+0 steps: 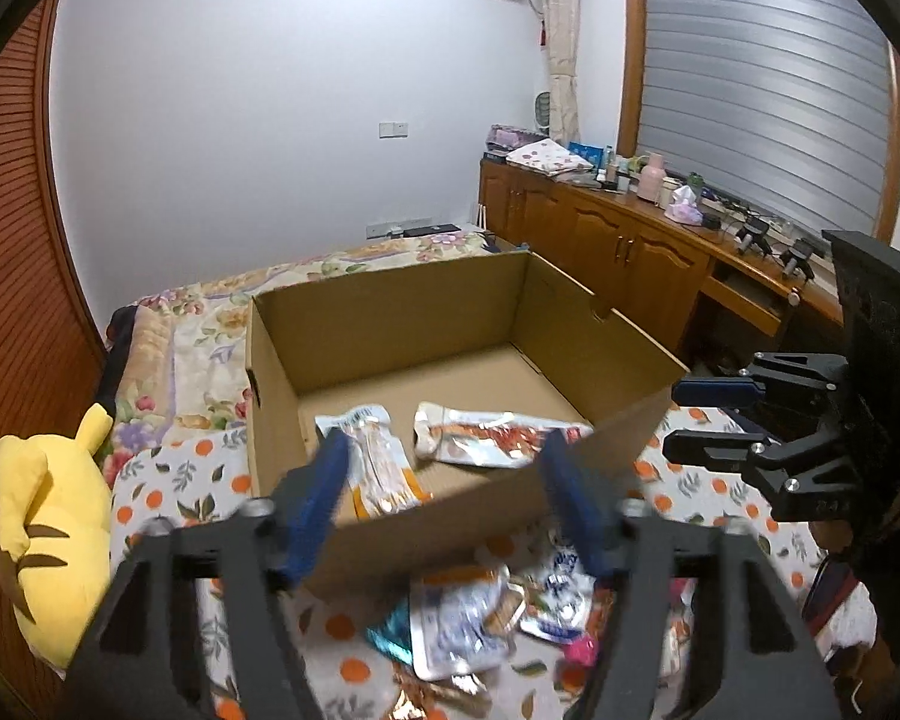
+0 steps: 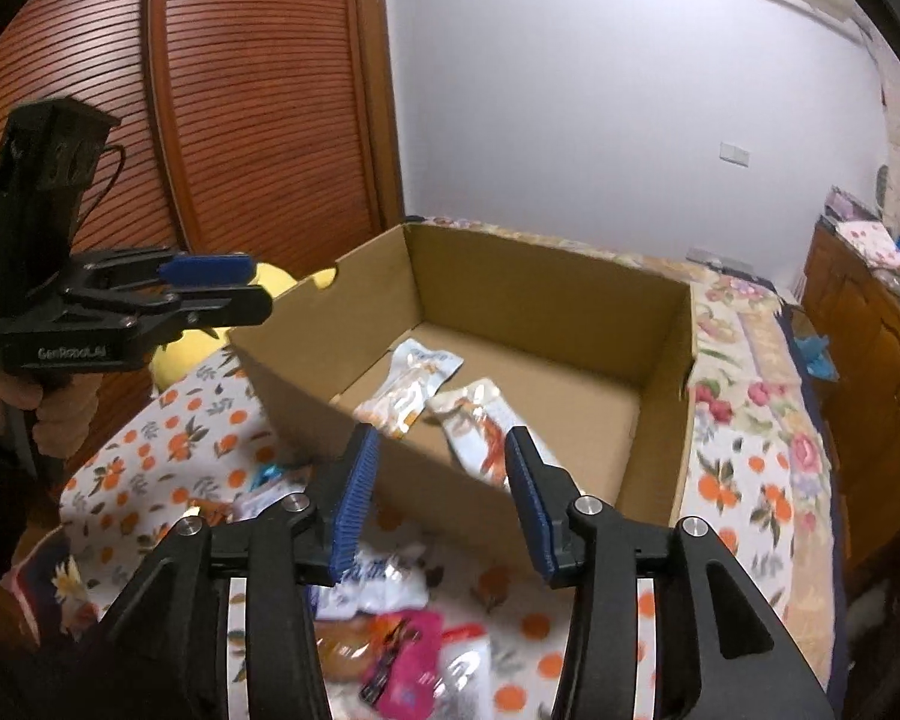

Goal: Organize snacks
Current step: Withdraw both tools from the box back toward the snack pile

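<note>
Bed [image 1: 168,480] | box [image 1: 390,324]: two packets [image 1: 486,438] | both tongs [image 1: 444,498] apart, empty

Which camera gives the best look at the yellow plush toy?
The left wrist view: the yellow plush toy lies in the open at the bed's left edge, ear and brown stripes visible. In the right wrist view only yellow bits peek out behind the cardboard box and the left hand-held gripper.

The cardboard box [image 1: 390,312] is plain brown, and the bedsheet [image 2: 150,456] is white with orange fruit and leaf print. The plush toy [image 1: 48,540] is yellow with brown stripes; the finger pads [image 2: 354,504] are blue.
</note>
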The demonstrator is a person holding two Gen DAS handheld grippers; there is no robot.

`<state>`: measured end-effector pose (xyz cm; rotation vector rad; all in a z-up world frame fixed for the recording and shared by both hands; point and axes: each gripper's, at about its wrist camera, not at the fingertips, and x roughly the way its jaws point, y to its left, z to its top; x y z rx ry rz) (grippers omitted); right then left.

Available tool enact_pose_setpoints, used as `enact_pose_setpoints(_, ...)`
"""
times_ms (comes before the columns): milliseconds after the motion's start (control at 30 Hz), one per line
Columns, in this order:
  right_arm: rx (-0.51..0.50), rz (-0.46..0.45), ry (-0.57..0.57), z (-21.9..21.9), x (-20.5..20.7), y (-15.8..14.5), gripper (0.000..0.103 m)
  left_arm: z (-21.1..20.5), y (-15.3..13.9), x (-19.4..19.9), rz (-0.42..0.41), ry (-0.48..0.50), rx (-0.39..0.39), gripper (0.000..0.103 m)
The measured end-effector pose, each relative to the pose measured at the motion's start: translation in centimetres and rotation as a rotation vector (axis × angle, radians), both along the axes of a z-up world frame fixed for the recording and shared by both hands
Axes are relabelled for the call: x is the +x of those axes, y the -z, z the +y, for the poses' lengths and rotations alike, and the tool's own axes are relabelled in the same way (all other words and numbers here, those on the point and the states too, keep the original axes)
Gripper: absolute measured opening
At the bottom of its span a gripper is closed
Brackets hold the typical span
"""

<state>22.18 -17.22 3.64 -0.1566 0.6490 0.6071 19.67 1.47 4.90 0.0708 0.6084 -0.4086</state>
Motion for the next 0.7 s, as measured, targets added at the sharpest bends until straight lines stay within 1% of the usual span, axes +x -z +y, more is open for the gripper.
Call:
enact_pose_setpoints(67,-0.005,0.006,0.009,0.0,-1.2,0.6,0.049,0.2,0.4,-0.9,0.0,0.003,-0.004,0.074)
enact_pose_setpoints(200,-0.012,0.022,0.028,0.3,-3.1,1.9,0.051,0.6,2.0,-2.4,0.021,0.006,-0.014,0.074)
enact_pose_setpoints(333,-0.015,0.049,0.046,0.3,-4.7,3.7,0.051,1.1,4.1,-3.3,0.057,0.002,-0.019,0.074)
enact_pose_setpoints(500,-0.01,0.081,0.041,0.7,-6.1,5.7,0.052,1.1,6.1,-4.1,0.098,-0.007,-0.008,0.074)
enact_pose_setpoints(600,-0.002,0.103,0.029,1.2,-6.6,6.8,0.056,1.1,7.3,-4.4,0.119,-0.014,0.004,0.074)
enact_pose_setpoints(700,-0.005,0.126,0.019,1.9,-6.9,8.0,0.06,1.4,8.3,-4.6,0.141,-0.022,-0.003,0.074)
